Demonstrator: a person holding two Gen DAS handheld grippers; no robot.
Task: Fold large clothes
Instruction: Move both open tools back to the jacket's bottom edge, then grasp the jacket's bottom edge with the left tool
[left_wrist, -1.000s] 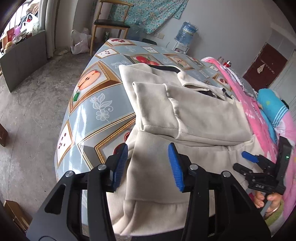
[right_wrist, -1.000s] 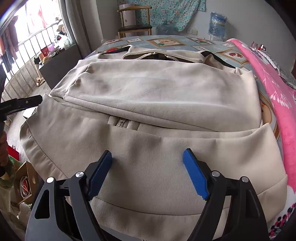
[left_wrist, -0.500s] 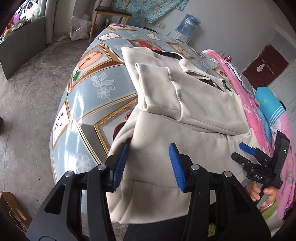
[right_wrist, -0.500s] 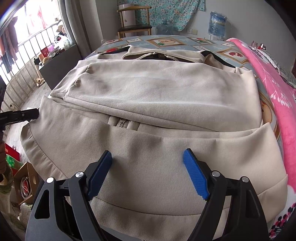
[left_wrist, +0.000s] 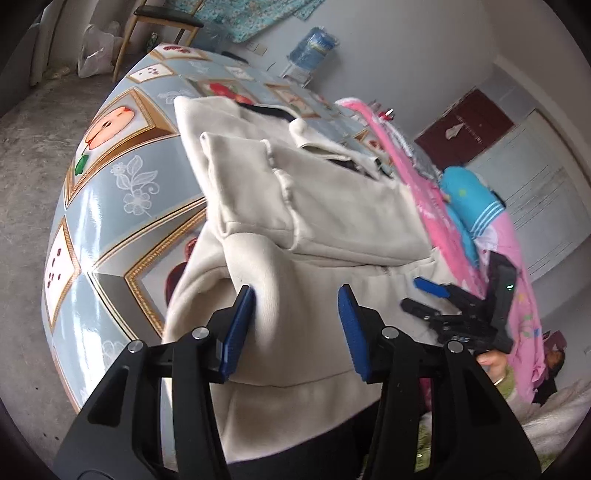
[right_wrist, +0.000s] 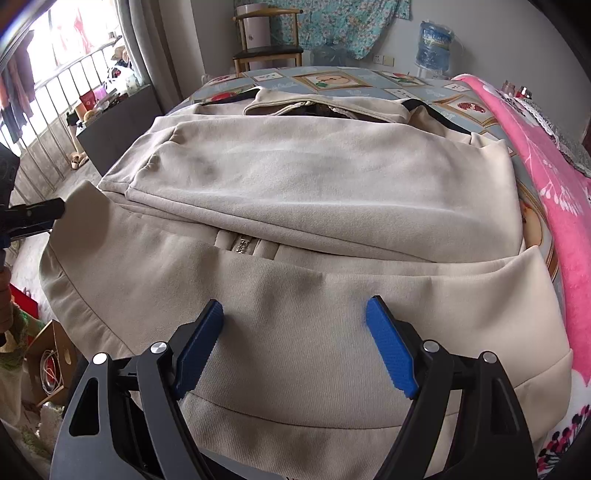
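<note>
Tablecloth (left_wrist: 110, 206), jacket (right_wrist: 295, 192) beneath right claw (right_wrist: 295, 343)

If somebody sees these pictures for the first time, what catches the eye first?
First, the big beige jacket, partly folded, spread across the fruit-patterned tablecloth. Next, the blue-padded left gripper at the jacket's near left corner, and the right gripper, open, over its hem. A bright pink blanket lies along the jacket's right.

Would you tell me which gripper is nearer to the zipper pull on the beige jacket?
Right. The right gripper hovers open just below the zipper pull; the left gripper sits at the jacket's side edge.
</note>
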